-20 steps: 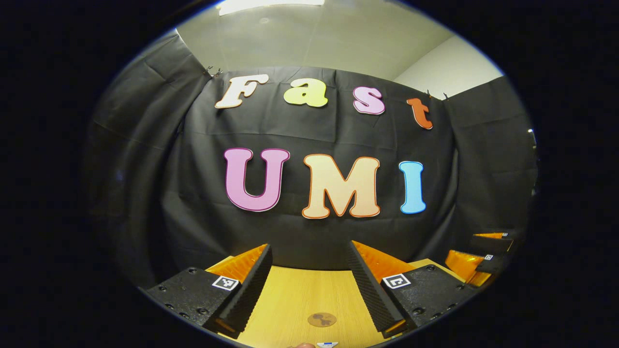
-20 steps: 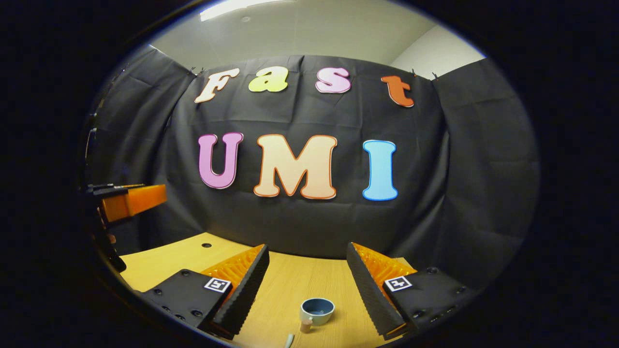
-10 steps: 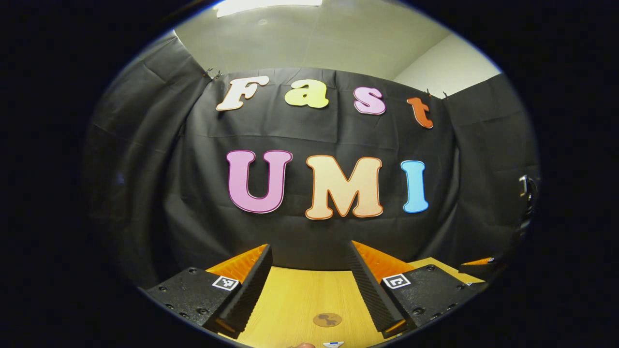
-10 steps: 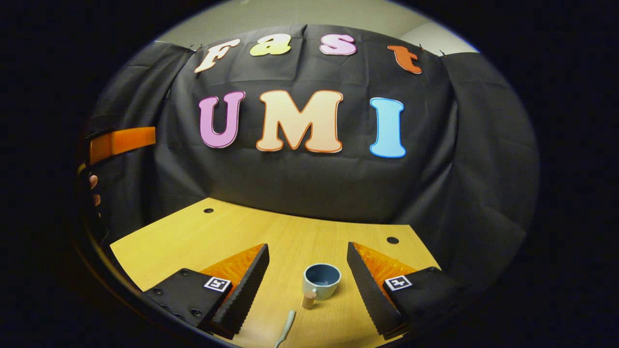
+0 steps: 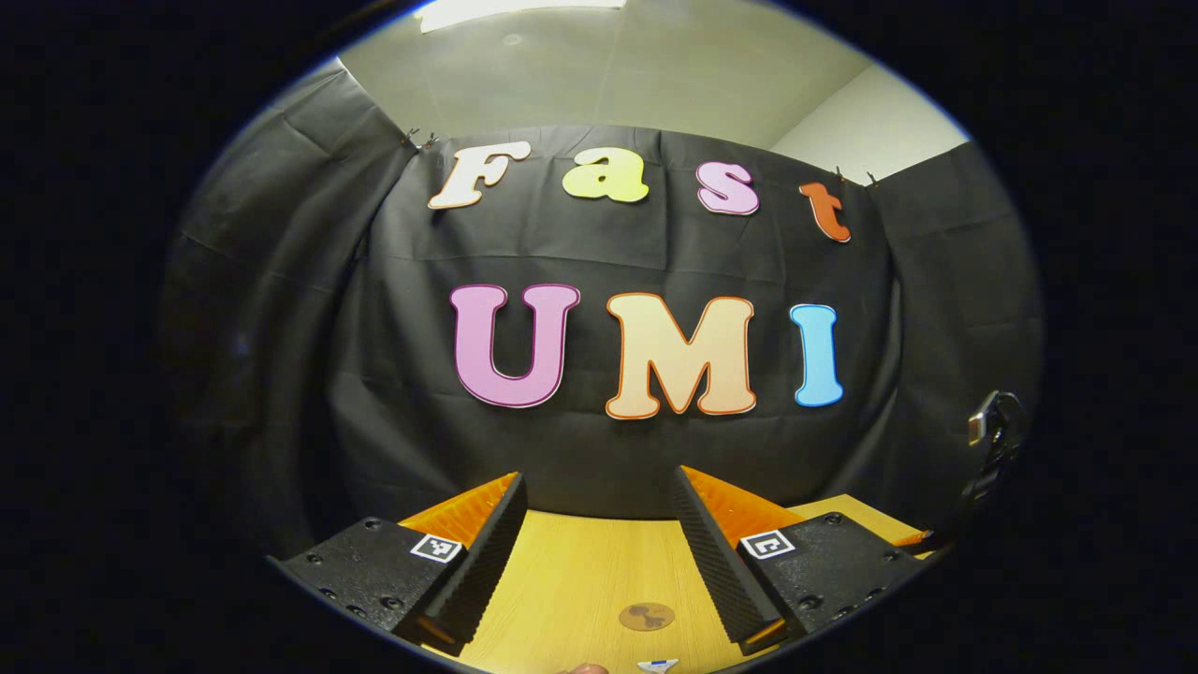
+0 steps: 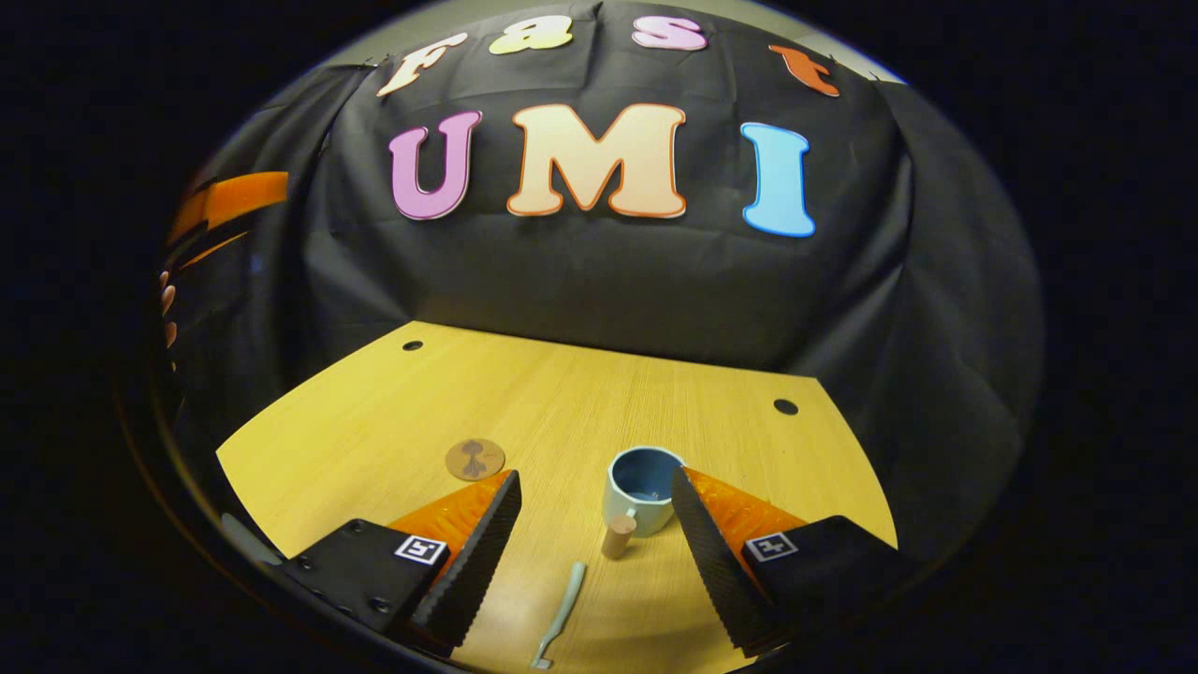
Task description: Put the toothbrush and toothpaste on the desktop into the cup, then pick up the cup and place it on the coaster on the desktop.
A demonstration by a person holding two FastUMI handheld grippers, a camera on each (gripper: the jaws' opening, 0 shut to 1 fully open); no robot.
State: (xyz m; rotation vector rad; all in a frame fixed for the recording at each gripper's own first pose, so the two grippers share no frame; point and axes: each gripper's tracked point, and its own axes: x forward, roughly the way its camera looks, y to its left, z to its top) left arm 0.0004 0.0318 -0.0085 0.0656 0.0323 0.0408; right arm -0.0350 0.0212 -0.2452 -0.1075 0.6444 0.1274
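Right gripper (image 6: 591, 552) hovers over the table (image 6: 374, 412), fingers spread wide, empty; cup (image 6: 642, 489) upright at 12 o'clock between them; toothbrush (image 6: 560, 613) lying at 6; coaster (image 6: 474, 459) at 10; left gripper (image 5: 599, 562) likewise agape, coaster (image 5: 646, 616) between its fingers.

Cloth-walled booth (image 6: 599, 281), wooden desk (image 6: 562, 393)

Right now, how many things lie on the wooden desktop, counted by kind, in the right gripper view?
Cup: 1
Toothbrush: 1
Coaster: 1
Total: 3
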